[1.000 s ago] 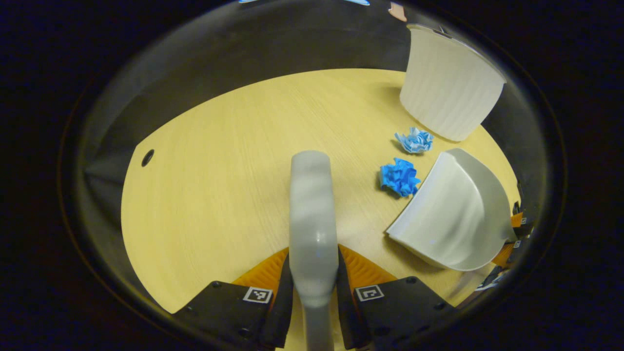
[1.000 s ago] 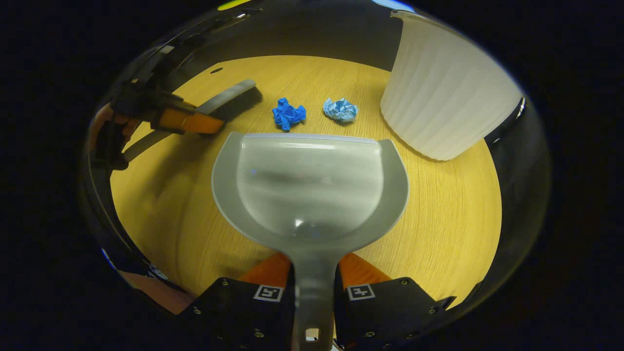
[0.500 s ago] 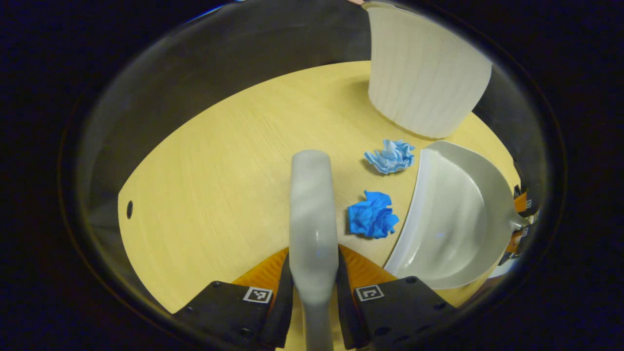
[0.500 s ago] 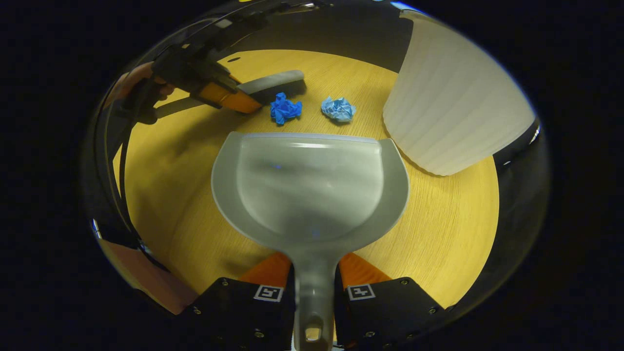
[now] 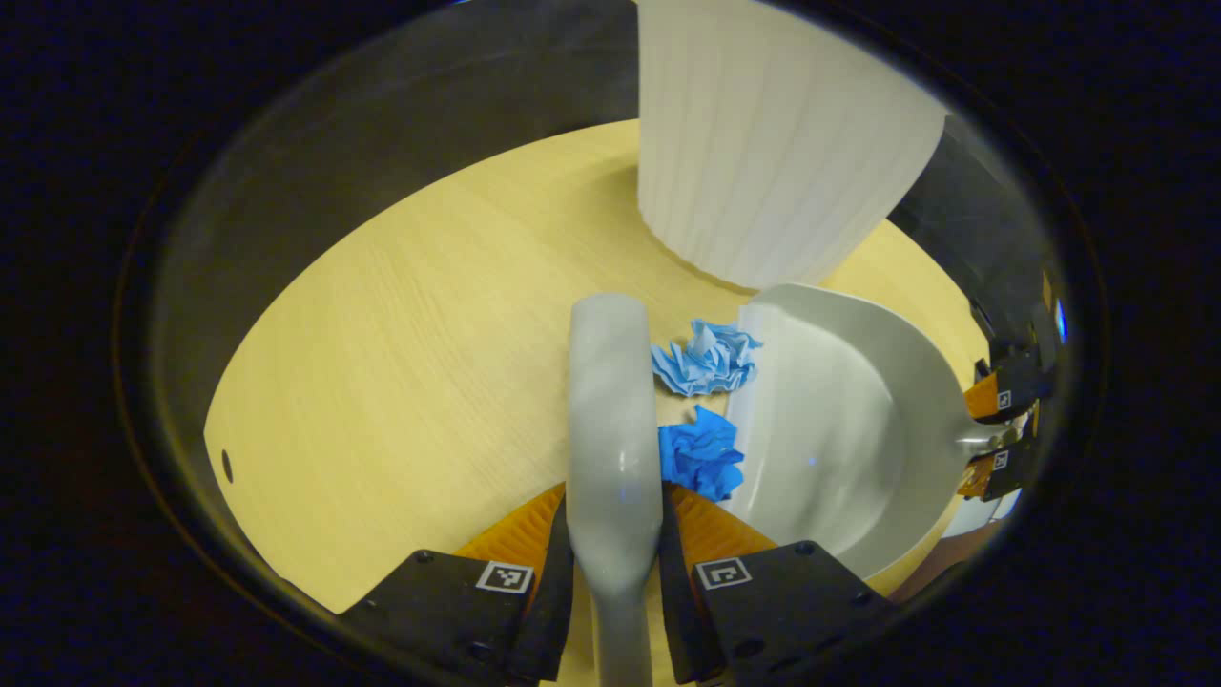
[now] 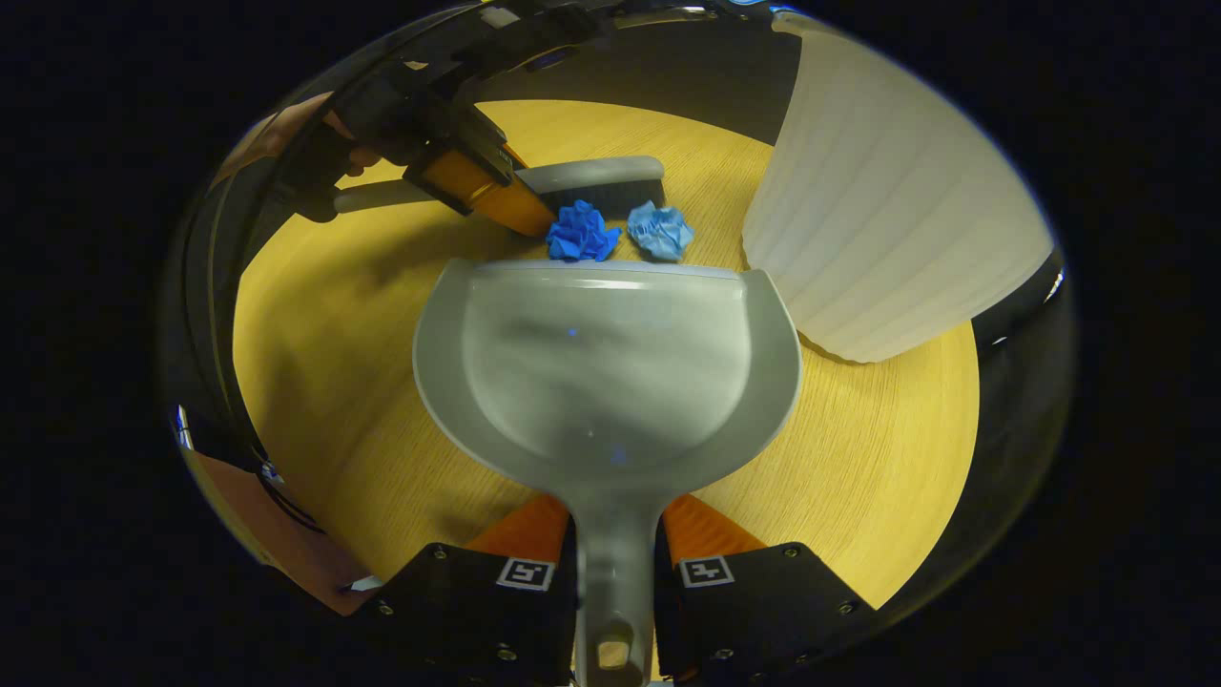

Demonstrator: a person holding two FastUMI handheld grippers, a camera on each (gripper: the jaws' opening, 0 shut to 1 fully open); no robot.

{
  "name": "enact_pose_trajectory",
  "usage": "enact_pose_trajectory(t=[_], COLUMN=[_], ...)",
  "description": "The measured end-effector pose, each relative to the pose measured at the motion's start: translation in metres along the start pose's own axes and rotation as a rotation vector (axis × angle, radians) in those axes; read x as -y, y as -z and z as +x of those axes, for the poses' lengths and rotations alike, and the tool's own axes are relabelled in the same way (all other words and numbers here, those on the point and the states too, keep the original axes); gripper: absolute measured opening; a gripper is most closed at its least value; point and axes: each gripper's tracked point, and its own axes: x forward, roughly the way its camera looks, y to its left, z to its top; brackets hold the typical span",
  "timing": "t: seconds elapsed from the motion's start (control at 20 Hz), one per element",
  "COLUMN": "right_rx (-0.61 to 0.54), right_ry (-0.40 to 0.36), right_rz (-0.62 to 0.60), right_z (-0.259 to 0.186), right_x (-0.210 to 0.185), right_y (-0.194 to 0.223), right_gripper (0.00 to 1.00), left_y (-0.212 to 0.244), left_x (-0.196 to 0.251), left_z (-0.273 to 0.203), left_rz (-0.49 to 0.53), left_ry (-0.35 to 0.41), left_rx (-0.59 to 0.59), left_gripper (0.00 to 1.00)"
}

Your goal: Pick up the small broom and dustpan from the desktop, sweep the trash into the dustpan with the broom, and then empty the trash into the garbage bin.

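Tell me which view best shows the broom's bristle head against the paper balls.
The right gripper view: the broom lies side-on, its dark bristles right behind the dark blue ball and light blue ball, at the dustpan lip. The left gripper view shows the broom's grey back end-on, the bristles hidden.

Paper wads [image 6: 615, 232] between broom [image 6: 596, 181], dustpan [image 6: 606, 367]

The pale wood tabletop [image 5: 401, 363] carries two crumpled paper wads — dark blue [image 5: 702, 454], light blue [image 5: 706, 358] — beside a ribbed white bin [image 5: 763, 162].
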Motion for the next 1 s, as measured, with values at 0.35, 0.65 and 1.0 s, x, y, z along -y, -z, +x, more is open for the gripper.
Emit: enact_pose_trajectory(t=[0.35, 0.65, 1.0], right_rx=[0.028, 0.052, 0.056], right_ry=[-0.009, -0.002, 0.041], right_rz=[-0.028, -0.021, 0.012], right_z=[-0.018, -0.022, -0.035], right_x=[-0.007, -0.005, -0.004], right_y=[-0.021, -0.032, -0.051], right_gripper=[0.33, 0.33, 0.33], left_y=[-0.013, -0.010, -0.004], left_x=[0.036, 0.058, 0.063], left_z=[-0.019, -0.033, -0.048], left_rz=[-0.008, -0.058, -0.102], left_ry=[0.094, 0.139, 0.113], left_rx=[-0.014, -0.015, 0.039], left_gripper=[0.50, 0.48, 0.47])
